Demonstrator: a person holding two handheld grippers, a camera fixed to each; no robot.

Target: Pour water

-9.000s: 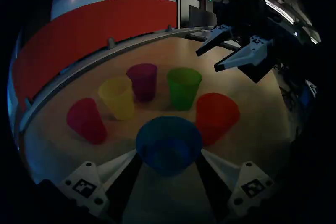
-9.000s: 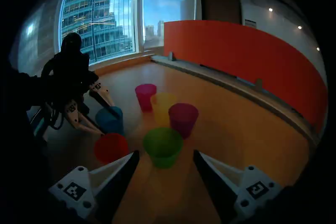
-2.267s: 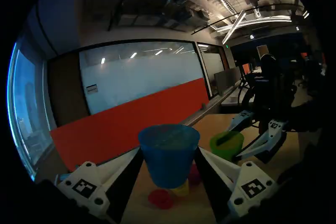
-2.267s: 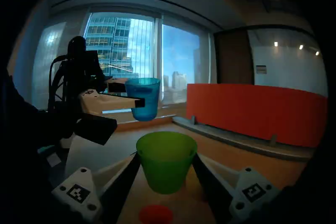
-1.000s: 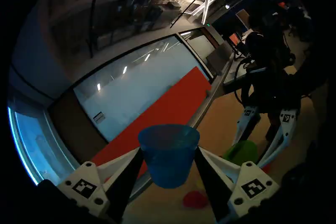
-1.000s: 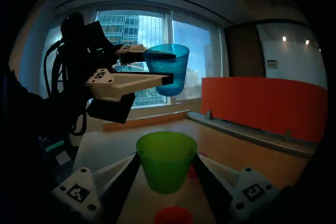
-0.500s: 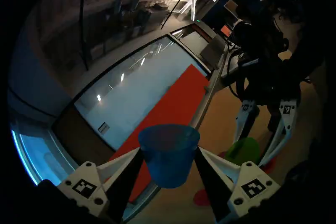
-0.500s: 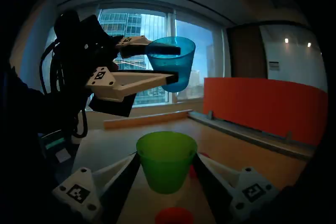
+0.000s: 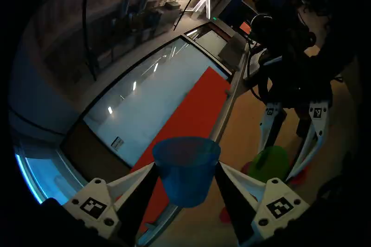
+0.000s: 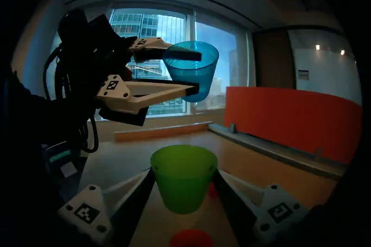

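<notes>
Now that the blue cup (image 10: pixel 191 68) has gone up and come across in the last second, it hangs high above the green cup (image 10: pixel 184 180) in the right gripper view. I cannot tell if it is right over it or a bit farther back. I think the blue cup is the one I pour from. My left gripper (image 10: pixel 198 73) is clamped on it, one finger on each side. The gripper has rolled some more too: in the left gripper view the room leans harder than it did a moment ago. The blue cup itself leans only a little so far. I see no water falling, and I cannot tell how much water is inside.

The green cup is upright, squeezed between both fingers of my right gripper (image 10: pixel 184 172) and held up off the table (image 10: pixel 269 168). It has hardly moved. In the left gripper view it sits lower down and off to one side.

So I think the lining up is nearly done and the tipping has just begun. Next I should roll the left gripper more, slowly, so the water lands in the green cup and not on the table.

Below the green cup a red cup (image 10: pixel 190 237) stands on the table. Farther back are an orange wall panel (image 10: pixel 297 117) and a big window (image 10: pixel 139 38) with tall buildings outside.
</notes>
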